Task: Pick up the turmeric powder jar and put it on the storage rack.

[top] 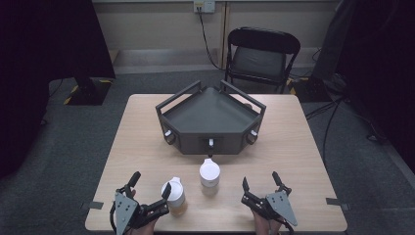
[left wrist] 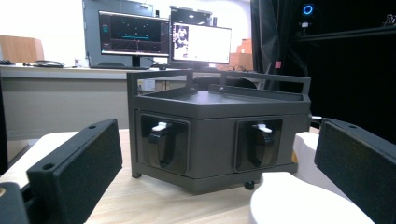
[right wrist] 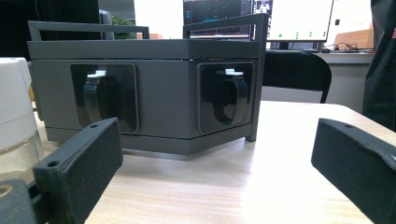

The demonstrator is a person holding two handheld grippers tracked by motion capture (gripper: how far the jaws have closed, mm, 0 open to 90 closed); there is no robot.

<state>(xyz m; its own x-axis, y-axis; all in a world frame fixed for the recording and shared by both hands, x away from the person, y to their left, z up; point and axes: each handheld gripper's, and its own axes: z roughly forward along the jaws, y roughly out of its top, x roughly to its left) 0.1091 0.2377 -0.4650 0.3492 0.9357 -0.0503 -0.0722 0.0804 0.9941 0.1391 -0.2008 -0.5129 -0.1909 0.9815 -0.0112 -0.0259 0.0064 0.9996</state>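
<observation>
A dark grey angular box (top: pixel 210 120) with a railed tray top stands mid-table; its front faces carry black knobs with white tips (left wrist: pixel 161 140) (right wrist: pixel 229 95). Two white-capped bottles stand in front of it: one holding amber liquid (top: pixel 174 196), one nearer the box (top: pixel 209 174). My left gripper (top: pixel 150 183) is open at the near left edge, its right finger close beside the amber bottle, whose cap (left wrist: pixel 299 203) lies low between the jaws of the left gripper (left wrist: pixel 217 140). My right gripper (top: pixel 260 178) (right wrist: pixel 215 140) is open at the near right, holding nothing; a bottle (right wrist: pixel 14 116) stands to its left.
The wooden table (top: pixel 293 147) has bare surface on both sides of the box. A black folding chair (top: pixel 259 54) stands behind the far edge. Monitors (left wrist: pixel 163 39) on a desk stand beyond. Black tape tabs (top: pixel 337 201) mark the table's near corners.
</observation>
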